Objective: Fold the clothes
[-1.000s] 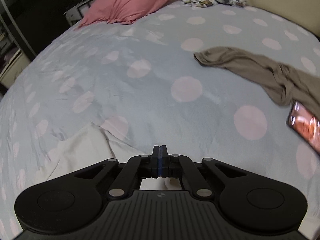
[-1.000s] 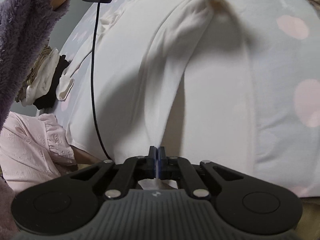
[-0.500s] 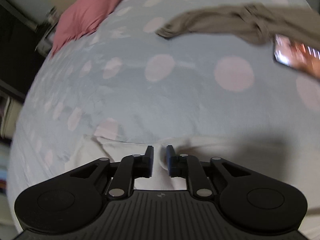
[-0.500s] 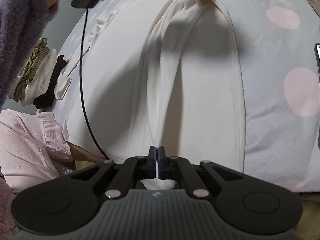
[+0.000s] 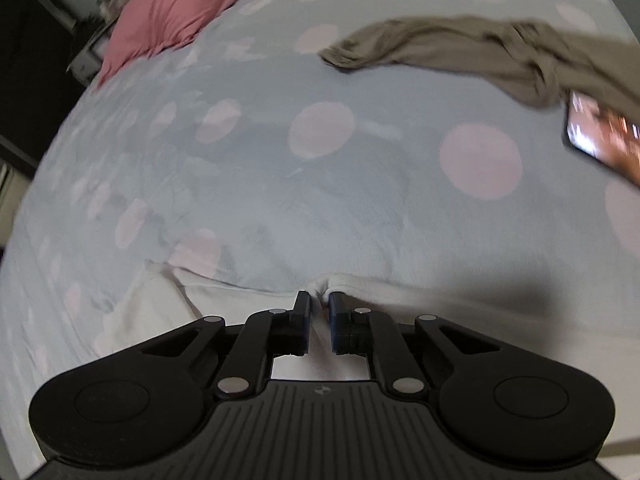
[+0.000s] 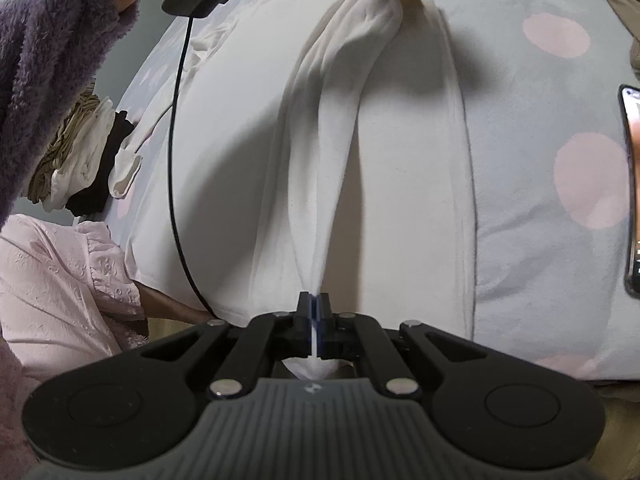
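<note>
Right wrist view: right tongs (image 6: 314, 300) clamp the white garment (image 6: 248, 128)'s near edge, left tongs (image 5: 319, 302) parted at its far edge, open bed (image 5: 360, 184) beyond.

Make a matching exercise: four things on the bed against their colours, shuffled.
Things:
1. pillow
2. garment held by the right tool
3. crumpled top
4. bedspread

Colours:
a. white
b. pale blue with pink dots
c. pink-red
d. olive-brown

Pairs: 1-c, 2-a, 3-d, 4-b
</note>
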`<state>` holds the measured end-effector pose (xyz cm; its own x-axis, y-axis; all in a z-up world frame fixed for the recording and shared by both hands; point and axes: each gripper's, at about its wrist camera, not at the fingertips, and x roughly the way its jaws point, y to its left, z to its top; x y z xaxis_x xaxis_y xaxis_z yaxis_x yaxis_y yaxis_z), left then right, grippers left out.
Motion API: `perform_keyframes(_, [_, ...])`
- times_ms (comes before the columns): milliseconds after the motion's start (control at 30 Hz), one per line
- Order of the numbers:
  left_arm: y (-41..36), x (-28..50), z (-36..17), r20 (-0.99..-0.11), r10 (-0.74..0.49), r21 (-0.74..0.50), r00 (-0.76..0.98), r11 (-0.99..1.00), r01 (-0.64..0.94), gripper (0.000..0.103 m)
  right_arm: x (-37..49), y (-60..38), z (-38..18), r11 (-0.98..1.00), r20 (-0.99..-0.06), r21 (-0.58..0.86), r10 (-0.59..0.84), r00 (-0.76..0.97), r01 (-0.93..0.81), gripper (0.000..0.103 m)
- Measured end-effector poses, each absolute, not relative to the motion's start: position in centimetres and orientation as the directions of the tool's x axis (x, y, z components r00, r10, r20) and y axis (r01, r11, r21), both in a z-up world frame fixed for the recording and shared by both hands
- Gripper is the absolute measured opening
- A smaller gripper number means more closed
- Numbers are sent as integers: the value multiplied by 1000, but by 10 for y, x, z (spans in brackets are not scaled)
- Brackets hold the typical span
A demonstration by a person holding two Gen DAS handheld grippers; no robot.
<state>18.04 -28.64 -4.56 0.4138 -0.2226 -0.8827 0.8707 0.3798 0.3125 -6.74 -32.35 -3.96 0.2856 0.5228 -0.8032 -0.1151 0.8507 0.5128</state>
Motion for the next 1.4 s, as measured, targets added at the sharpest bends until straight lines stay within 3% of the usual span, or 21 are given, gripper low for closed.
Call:
perform_keyframes(233, [-288, 218, -28, -920, -247, 112, 306, 581, 806, 6, -72, -347, -13, 862, -811, 492, 505, 296, -122, 2])
perform_keyframes(467, [-288, 236, -37, -928, -267, 20, 259, 660, 751, 6, -75, -374, -12, 877, -824, 475, 470, 317, -65, 2])
perform_keyframes(633, [-279, 259, -49, -930, -315, -147, 188, 789, 596, 6, -76, -365, -28, 887, -853, 448, 462, 243, -110, 2])
perform_keyframes(867, [-284, 255, -59, -932, -314, -155, 180, 797, 584, 8, -72, -374, -44, 906, -878, 420, 421, 230, -52, 5])
perform_keyframes(1033, [-281, 253, -38, -912, -374, -212, 169, 781, 587, 25, -71, -375, -41, 905, -870, 424, 417, 263, -31, 7])
perform_keyframes(1133, [-284, 248, -24, -905, -389, -210, 174, 763, 611, 25, -70, -377, -35, 903, -854, 430, 416, 312, -29, 7])
perform_keyframes(1400, [-301, 236, -46, -947, -264, -104, 183, 791, 603, 25, -60, -368, -35, 908, -840, 417, 406, 360, -49, 8])
